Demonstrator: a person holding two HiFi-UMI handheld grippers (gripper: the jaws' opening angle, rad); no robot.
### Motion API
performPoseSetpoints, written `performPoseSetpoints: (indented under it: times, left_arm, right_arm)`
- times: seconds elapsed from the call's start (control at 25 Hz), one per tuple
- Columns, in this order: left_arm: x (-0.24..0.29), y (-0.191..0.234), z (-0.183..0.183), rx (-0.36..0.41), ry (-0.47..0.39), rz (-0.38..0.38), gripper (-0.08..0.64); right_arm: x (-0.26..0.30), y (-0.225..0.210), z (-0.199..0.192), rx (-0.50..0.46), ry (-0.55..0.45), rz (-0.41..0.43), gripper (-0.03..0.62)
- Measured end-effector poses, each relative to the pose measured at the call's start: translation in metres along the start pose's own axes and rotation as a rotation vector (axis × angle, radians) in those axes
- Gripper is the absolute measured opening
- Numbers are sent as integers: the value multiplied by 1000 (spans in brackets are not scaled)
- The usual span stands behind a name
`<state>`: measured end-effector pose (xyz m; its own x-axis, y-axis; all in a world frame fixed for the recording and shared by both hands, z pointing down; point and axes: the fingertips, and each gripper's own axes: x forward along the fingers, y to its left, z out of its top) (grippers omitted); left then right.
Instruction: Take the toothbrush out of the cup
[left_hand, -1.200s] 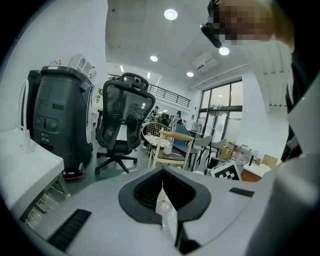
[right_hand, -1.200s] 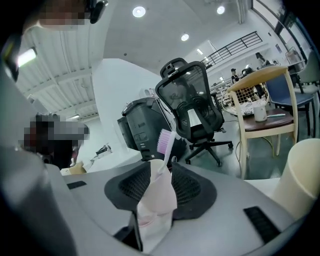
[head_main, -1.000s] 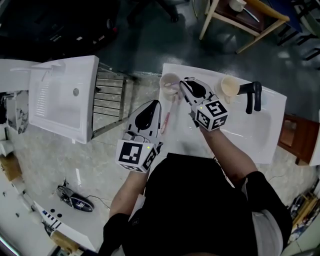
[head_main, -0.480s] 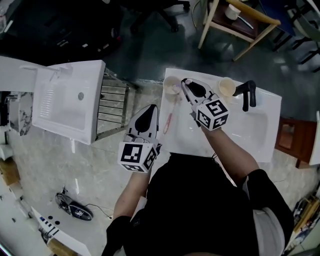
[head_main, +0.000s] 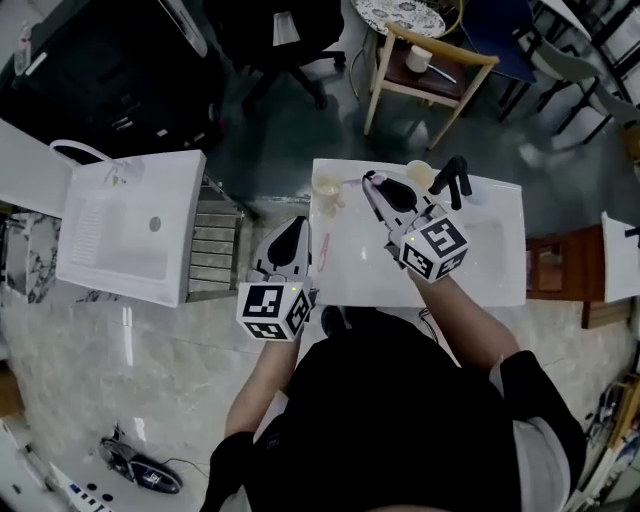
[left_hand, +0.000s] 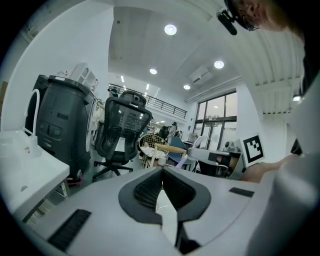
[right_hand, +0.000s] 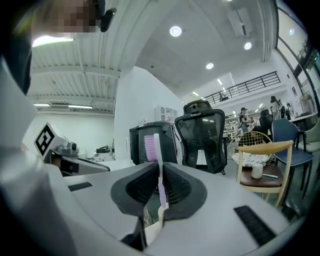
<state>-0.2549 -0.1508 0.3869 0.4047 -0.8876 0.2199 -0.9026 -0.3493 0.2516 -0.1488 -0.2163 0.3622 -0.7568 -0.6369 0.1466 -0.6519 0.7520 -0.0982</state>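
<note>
Purple toothbrush (right_hand: 150, 148) pinched upright in the right claw (right_hand: 159, 175), apparently clear of the cup (head_main: 327, 187) on the white worktop (head_main: 350, 272), left claw (left_hand: 162, 172) pressed together, empty, at its edge; next, likely, laying the brush down.

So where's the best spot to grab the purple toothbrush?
I'd pinch the toothbrush on its thin handle just under the bristles, squeezing the flat sides and coming from the tail end. It stands straight up with the brush part on top, so the bristles stay free. The right hand-held gripper grips it that way.
</note>
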Motion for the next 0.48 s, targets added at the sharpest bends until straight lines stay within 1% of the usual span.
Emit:
performPoseSetpoints:
  times: [0.16,0.32,0.48]
  left_arm:
    - [1,-29,-6,5,2,-100,16]
    - [7,-65,-15,3,8,-195,17]
    - [13,-86,-21,4,16,-247,17]
  right_arm:
    - [-43,5,12,23,-15,-67,44]
    - [-86,0,5,56,-6,-144,44]
    - [-114,-6,-5,123,-17,-183,43]
